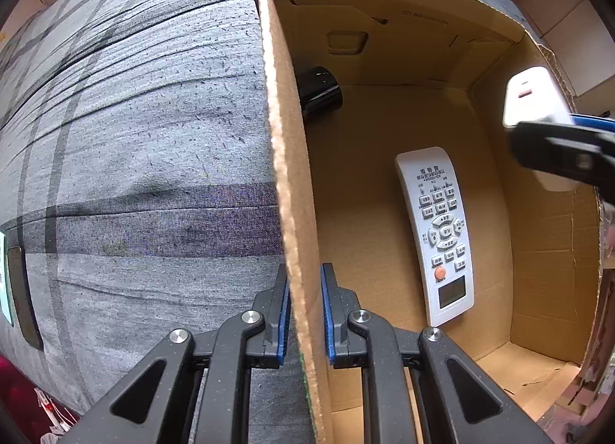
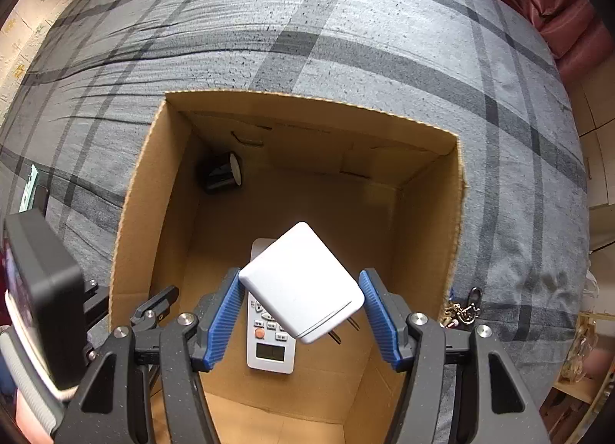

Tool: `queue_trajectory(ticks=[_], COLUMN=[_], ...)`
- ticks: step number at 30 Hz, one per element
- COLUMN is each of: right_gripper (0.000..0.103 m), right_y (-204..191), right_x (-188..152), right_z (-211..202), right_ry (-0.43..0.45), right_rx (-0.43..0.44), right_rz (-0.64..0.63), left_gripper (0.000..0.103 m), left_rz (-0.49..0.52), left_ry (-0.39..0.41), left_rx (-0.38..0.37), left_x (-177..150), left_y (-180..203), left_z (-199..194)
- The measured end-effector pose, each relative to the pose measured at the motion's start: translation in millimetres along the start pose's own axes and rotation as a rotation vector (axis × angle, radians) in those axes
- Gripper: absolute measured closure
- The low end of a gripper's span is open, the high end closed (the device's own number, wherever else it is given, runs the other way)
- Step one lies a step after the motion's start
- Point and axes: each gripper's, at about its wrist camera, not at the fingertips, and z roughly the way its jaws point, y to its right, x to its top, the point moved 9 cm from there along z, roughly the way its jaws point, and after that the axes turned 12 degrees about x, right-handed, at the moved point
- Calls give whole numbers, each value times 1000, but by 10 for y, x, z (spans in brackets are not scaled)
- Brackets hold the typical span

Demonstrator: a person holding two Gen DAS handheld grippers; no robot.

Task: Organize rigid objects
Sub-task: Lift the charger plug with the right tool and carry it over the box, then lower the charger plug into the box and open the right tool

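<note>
An open cardboard box (image 2: 127, 221) sits on a grey plaid bed cover. My left gripper (image 1: 305, 290) is shut on the box's left wall (image 1: 284, 136), one blue pad on each side. My right gripper (image 2: 301, 279) hangs over the box, shut on a white plug adapter (image 2: 301, 282) held corner to corner, its prongs toward the camera. In the left wrist view the adapter (image 1: 532, 98) and right gripper (image 1: 557, 148) appear above the box's right side. On the box floor lie a white remote control (image 1: 442, 232) (image 2: 271, 352) and a black cylinder (image 1: 321, 90) (image 2: 223, 173) in the far left corner.
The grey plaid cover (image 2: 346, 40) spreads all around the box. A dark phone on a pale card (image 1: 23, 298) lies to the left. A bunch of keys (image 2: 465, 309) lies just right of the box. Pink cushions (image 2: 557, 14) sit at the far right.
</note>
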Motion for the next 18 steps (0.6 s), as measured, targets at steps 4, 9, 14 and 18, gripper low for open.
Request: queue_trajectory(ticks=[4,9,14,18], right_gripper=[37,37,37,37], right_y=[1,11,19,23], right_x=[50,137,256,318], right_z=[175,365,532,673], right_ry=[-20,-37,-47,-58], right_rx=[0,2,7,21], right_rz=[-4,-19,-34,-36], left_gripper=[88,88,88,88], left_rz=[-11,-14,-24,-28], left_ry=[-4,-5,-1,-4], left_rx=[-6,-12,-16,-19], left_x=[10,10,6,5], left_y=[7,-28,-31,-60], left_z=[14,17,1,0])
